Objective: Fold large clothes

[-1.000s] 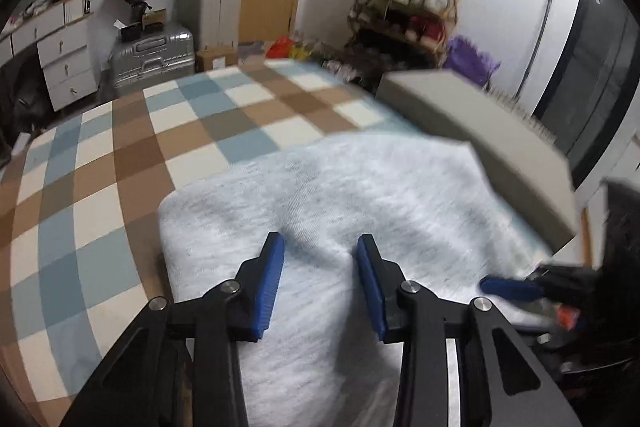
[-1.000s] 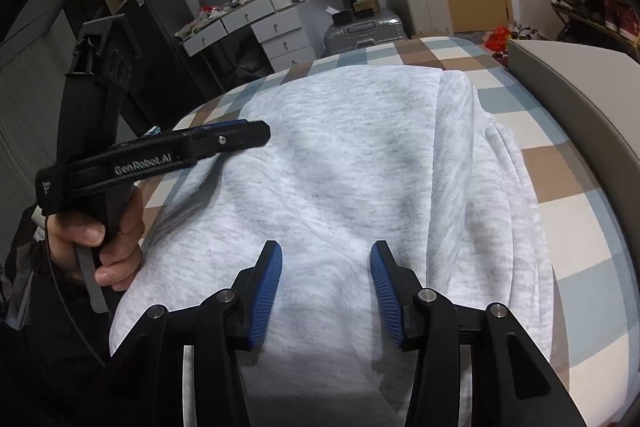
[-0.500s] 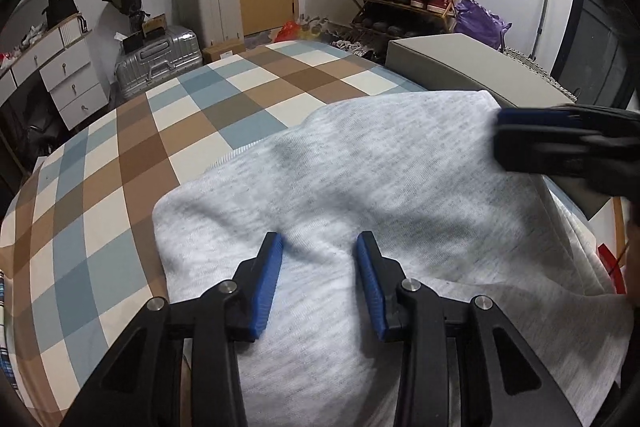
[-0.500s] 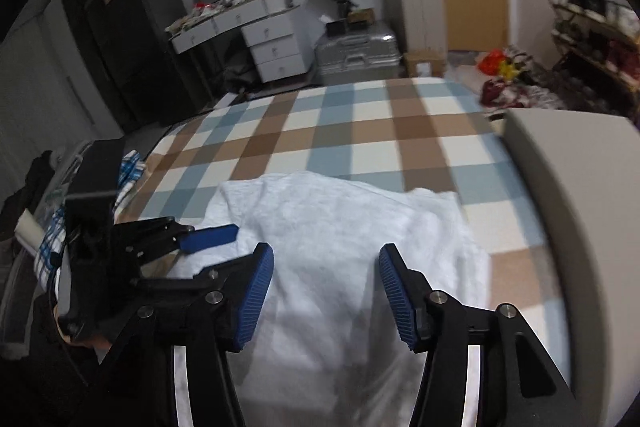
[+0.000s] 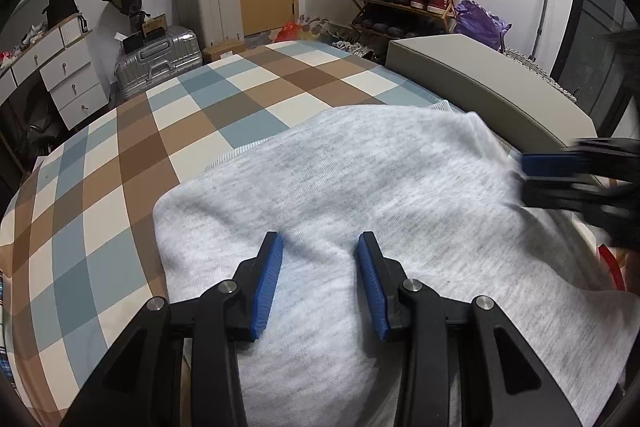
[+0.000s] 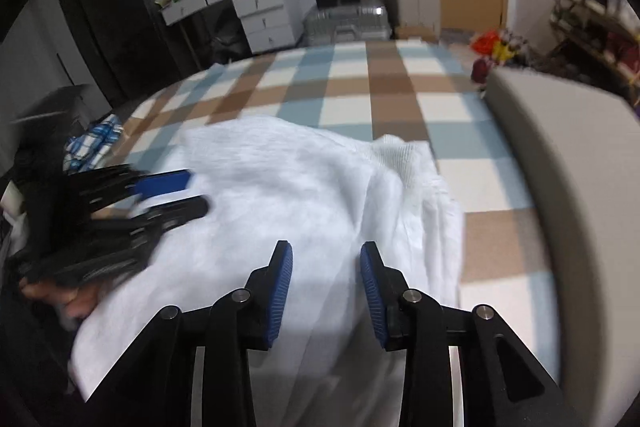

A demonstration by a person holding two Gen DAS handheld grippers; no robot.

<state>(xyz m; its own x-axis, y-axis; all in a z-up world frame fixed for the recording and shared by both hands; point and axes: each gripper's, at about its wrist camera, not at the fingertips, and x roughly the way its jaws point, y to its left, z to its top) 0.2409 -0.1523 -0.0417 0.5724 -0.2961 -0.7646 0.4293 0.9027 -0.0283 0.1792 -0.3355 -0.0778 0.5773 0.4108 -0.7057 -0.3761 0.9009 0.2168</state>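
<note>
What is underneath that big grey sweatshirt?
The grey sweatshirt lies on a checked bedcover of blue, brown and cream squares, which shows all around it. Whatever sits directly beneath the fabric is covered.

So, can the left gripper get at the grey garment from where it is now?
Probably yes. The left gripper is open directly over the grey garment, nothing between them; the right gripper works the far side.

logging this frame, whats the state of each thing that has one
left hand-held gripper: open, holding nothing
right hand-held gripper: open, holding nothing
grey sweatshirt: folded over, lying on the checked bedspread
white drawers: shut
silver suitcase: shut, lying flat
</note>
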